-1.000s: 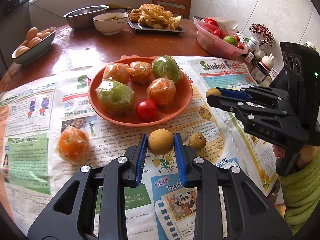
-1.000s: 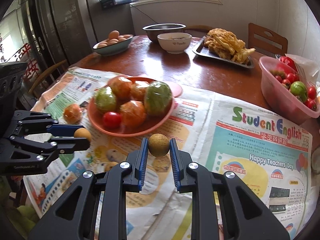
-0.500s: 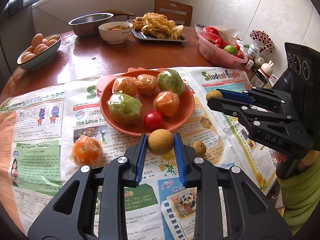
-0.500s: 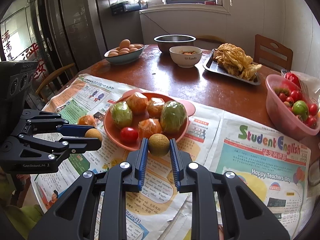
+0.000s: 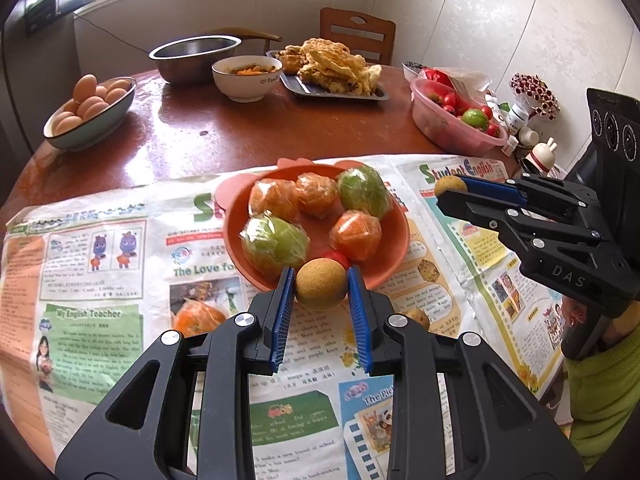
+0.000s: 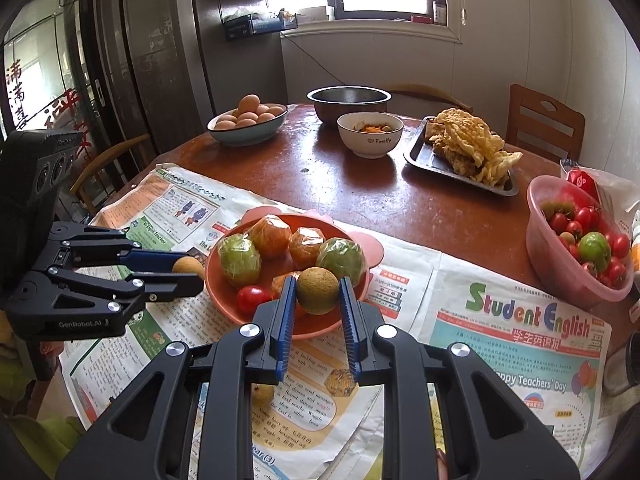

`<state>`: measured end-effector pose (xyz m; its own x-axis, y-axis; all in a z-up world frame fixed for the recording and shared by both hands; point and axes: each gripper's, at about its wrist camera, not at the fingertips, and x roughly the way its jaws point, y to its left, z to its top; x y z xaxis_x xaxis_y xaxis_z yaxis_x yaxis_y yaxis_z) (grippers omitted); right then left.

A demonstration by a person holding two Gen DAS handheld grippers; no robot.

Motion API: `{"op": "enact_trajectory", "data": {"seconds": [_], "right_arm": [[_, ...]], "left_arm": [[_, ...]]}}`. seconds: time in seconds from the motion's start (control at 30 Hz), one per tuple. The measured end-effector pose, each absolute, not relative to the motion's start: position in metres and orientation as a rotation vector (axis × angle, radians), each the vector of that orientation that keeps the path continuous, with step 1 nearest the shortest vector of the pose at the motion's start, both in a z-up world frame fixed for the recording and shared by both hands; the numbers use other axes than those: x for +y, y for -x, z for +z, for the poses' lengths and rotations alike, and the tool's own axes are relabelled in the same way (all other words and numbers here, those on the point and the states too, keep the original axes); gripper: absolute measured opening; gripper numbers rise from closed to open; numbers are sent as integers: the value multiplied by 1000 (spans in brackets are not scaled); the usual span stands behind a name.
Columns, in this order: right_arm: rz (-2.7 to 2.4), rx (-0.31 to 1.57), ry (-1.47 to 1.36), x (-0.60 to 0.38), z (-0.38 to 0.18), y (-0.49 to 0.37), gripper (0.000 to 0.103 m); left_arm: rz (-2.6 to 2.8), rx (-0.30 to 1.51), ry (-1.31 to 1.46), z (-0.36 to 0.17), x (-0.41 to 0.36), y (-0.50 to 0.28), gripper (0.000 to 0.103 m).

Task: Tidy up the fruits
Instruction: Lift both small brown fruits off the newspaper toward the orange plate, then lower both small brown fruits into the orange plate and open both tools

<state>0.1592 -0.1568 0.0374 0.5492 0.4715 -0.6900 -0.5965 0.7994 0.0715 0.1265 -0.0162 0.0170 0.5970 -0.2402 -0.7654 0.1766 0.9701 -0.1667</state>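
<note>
Both claws have lifted off the newspaper since a second ago, each carrying its little brown fruit, and the orange plate (image 5: 394,248) now sits lower and closer under the tips in both wrist views. Left claw (image 5: 321,285) is clamped tight on a round brown longan (image 5: 321,285), pads pressed against both sides, held above the near rim of the plate. Right claw (image 6: 317,290) is just as tightly closed on a second longan (image 6: 317,290), also over the plate's near edge, coming in from the other side.

On the plate: three wrapped oranges, two wrapped green fruits and a cherry tomato (image 6: 252,298), so room is scarce. One more wrapped orange (image 5: 198,318) and another small longan (image 5: 418,318) wait on the newspaper (image 5: 100,280) covering the tabletop (image 5: 240,136).

Now for the drop, and this looks like the tricky bit. These fruits are round and will likely roll, so the smart play is to carry each one past the rim, lower it into a gap between the wrapped fruits, and only then ease the pads apart. The two claws are near each other, so going one at a time should avoid a knock.
</note>
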Motion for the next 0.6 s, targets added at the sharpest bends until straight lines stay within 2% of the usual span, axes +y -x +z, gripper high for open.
{"op": "enact_trajectory", "data": {"seconds": [0.6], "right_arm": [[650,808,183,-146,18,-172,21]], "left_arm": [[-256,935,75,-3,-24,-139,20]]}}
